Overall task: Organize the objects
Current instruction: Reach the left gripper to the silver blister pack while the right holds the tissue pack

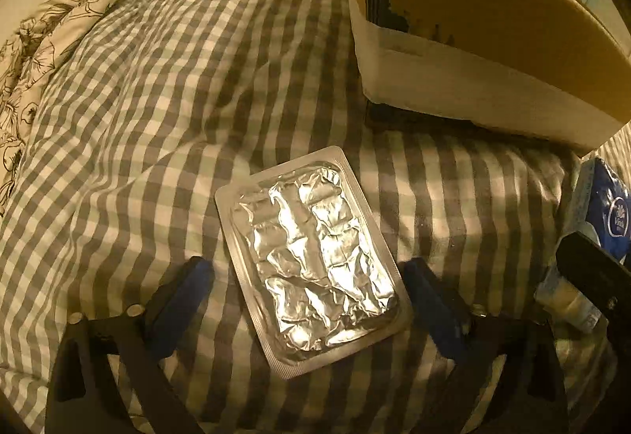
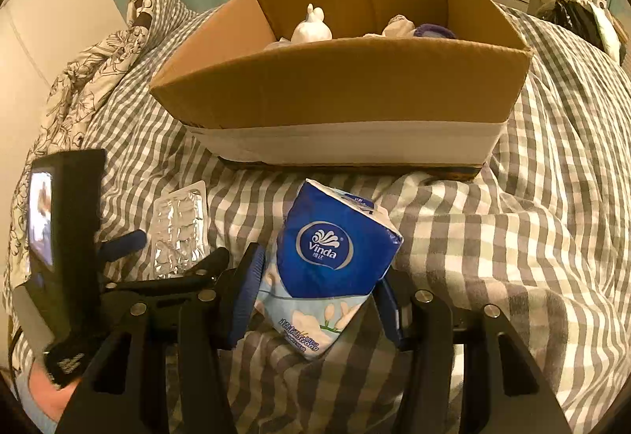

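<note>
partly hidden box contents (image 2: 311, 27), tissue pack (image 1: 607, 213) cropped

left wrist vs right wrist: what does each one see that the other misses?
Left wrist only: the full foil blister pack lying flat on the checked bedding between the left gripper's open jaws, untouched.

Right wrist only: the cardboard box's inside, with a white figurine and a purple item, and the right gripper closed on the Vinda tissue pack.

Both: box, bedding, blister pack, tissue pack, floral fabric.
</note>
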### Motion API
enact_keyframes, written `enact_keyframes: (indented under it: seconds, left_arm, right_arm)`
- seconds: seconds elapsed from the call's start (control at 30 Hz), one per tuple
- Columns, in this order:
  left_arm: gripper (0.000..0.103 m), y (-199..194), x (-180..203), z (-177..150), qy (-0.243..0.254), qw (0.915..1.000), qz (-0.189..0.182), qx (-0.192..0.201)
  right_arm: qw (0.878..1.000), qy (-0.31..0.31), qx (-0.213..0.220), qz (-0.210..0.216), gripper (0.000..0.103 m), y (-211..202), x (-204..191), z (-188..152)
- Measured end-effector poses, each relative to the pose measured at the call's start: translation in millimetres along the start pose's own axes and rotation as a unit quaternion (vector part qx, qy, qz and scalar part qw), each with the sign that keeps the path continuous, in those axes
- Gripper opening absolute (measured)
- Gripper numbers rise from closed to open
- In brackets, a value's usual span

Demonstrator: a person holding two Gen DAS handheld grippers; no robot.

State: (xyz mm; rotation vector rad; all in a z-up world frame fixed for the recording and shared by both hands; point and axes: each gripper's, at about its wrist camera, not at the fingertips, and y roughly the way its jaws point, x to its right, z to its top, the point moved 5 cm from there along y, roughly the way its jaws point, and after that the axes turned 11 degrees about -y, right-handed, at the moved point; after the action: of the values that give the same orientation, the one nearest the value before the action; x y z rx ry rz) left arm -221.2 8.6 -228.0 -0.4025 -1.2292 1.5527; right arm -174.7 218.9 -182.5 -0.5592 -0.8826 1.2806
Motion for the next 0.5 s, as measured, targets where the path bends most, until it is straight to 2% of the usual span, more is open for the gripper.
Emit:
enact_keyframes:
  seconds: [0.07,0.23,0.37,0.47,0.5]
  left_arm:
    - [0.08,-7.3,-3.4,0.7,-0.006,0.9999,-0.012,0.007]
    - [0.076,-27.3,-12.5,-2.8,-0.008,0.9993,-0.03,0.02]
    - [0.074,-52.8,-19.8,-7.6,-0.009,0.9984,-0.042,0.038]
    - [0.026,-74.4,-19.1,-6.8,-0.005,0.9976,-0.048,0.049]
    - [0.026,-81.9,-21.0,-6.7,-0.003,0.9972,-0.056,0.05]
  right_arm:
    - [1.0,-0.001,0.001,-0.002,0.053,-1.4,0.3,-0.1]
    - [1.0,-0.012,0.013,-0.009,0.053,-14.5,-1.8,-2.8]
    - [0.999,-0.026,0.035,-0.012,0.053,-39.9,-8.3,-4.0]
    - [0.998,-0.032,0.05,-0.015,0.053,-57.7,-11.0,-2.0]
    - [0.998,-0.031,0.058,-0.015,0.053,-66.3,-11.8,-1.3]
